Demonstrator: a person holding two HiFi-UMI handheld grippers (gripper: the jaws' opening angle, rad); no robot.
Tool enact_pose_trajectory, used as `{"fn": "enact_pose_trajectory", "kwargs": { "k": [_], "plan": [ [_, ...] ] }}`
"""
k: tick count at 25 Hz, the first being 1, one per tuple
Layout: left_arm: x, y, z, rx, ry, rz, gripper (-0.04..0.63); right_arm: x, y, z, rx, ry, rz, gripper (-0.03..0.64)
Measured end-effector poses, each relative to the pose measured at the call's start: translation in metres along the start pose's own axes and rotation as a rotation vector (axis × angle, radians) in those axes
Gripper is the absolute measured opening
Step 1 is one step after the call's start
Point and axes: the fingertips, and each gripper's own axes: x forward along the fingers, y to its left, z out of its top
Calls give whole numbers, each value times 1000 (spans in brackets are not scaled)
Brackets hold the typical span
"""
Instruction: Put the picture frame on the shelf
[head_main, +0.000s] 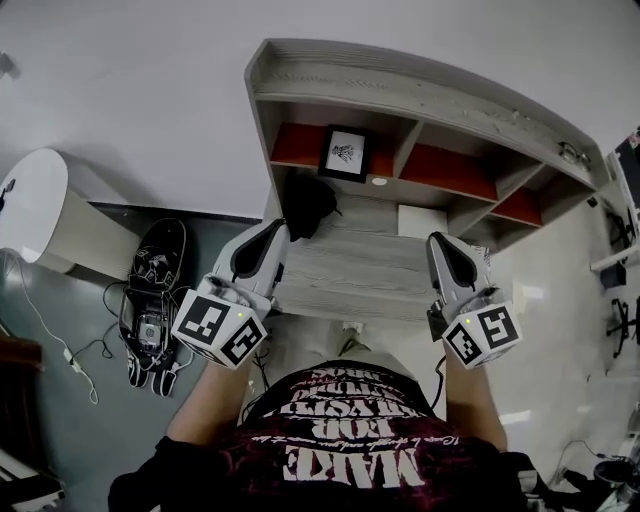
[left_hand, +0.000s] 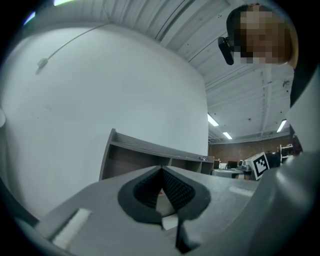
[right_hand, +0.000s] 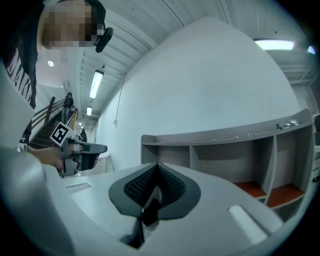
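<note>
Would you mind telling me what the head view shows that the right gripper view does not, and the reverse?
Only the head view shows the picture frame, standing in a red-backed compartment, and a skateboard on the floor. Only the right gripper view shows the ceiling lights. Both show the shelf, the left gripper and the right gripper, whose jaws are together.

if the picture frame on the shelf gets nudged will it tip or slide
Likely tips: the picture frame stands near upright on its thin bottom edge in the shelf. It looks flat and slim, so probably stiff and light. Its front may be glass, so possibly fragile; I can't tell.
</note>
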Motion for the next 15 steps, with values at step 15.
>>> {"fn": "enact_pose_trajectory", "kwargs": {
  "k": [15],
  "plan": [
    [33,-69,-18,-8,20,20,0,-44,-37,-16,38,52,86,25]
  ]
}}
